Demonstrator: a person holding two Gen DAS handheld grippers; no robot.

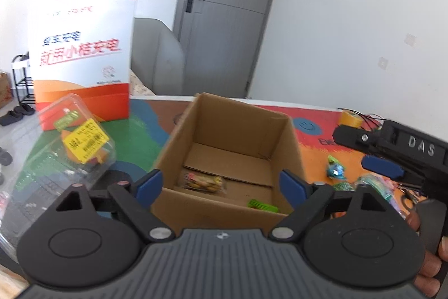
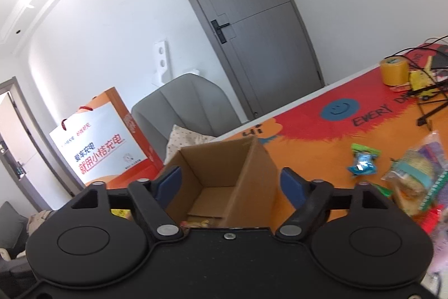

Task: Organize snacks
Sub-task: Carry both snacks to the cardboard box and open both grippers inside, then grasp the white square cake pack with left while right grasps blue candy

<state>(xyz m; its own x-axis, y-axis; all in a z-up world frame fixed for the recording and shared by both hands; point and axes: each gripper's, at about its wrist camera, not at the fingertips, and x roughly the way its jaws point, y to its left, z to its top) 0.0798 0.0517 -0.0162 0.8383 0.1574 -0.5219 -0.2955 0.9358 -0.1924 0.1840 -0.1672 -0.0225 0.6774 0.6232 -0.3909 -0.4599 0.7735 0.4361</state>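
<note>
An open cardboard box [image 1: 235, 131] stands on the colourful table mat; it also shows in the right wrist view [image 2: 252, 167]. Inside it lie a clear snack packet [image 1: 203, 181] and a green packet [image 1: 261, 205]. My left gripper [image 1: 221, 184] is open and empty, just in front of the box. My right gripper [image 2: 231, 184] is open and empty, above the box's near side; it also shows in the left wrist view [image 1: 383, 159]. Loose snacks lie to the right: a blue-green candy [image 2: 362, 160] and a pile of packets [image 2: 417, 181].
A clear plastic clamshell [image 1: 64, 150] with a yellow label sits left of the box. A white-orange paper bag [image 1: 84, 55] stands behind it. A tape roll [image 2: 393, 70] and cables lie at the table's far right. A grey chair and door are behind.
</note>
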